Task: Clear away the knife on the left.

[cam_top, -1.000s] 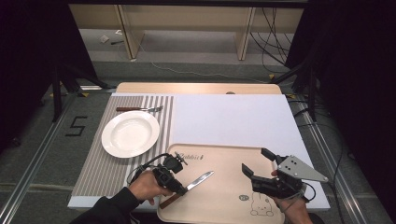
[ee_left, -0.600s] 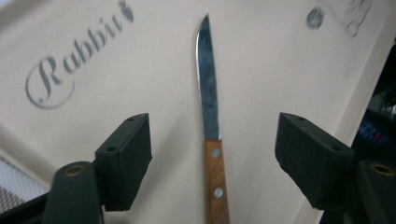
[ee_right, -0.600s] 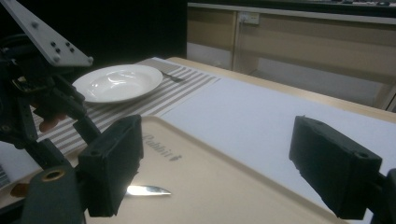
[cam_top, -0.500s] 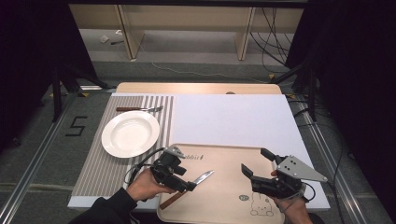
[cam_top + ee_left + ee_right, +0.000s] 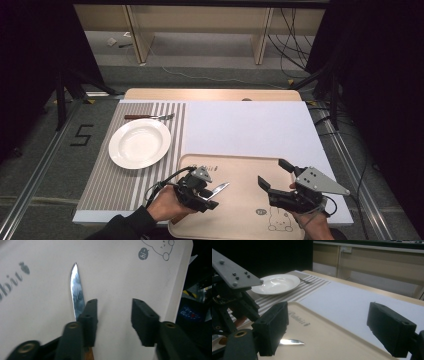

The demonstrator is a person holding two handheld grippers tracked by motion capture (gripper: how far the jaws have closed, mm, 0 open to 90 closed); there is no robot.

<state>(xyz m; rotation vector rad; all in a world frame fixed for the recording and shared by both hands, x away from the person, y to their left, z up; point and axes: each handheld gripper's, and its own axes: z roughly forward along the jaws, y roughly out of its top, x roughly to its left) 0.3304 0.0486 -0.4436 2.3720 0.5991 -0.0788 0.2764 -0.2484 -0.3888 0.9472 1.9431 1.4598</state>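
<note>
A knife [image 5: 220,189] with a brown handle lies on the beige rabbit-print tray [image 5: 250,172], blade pointing right. My left gripper [image 5: 212,198] hovers low over the handle end with its jaws open. In the left gripper view the blade [image 5: 77,293] runs just outside the left jaw, not in the gap of the gripper [image 5: 114,305]. My right gripper [image 5: 274,173] stands open over the tray's right part and holds nothing. The right gripper view has the blade tip [image 5: 292,341] beyond the open right gripper [image 5: 328,315], and the left gripper [image 5: 235,293] at the left.
A white plate [image 5: 139,143] sits on the striped placemat [image 5: 107,185], with a fork [image 5: 150,117] behind it. A white mat [image 5: 250,127] covers the table beyond the tray. Black curtains and cables ring the table.
My left gripper has shifted to the right over the knife's handle end. The knife and the right gripper have stayed put.
</note>
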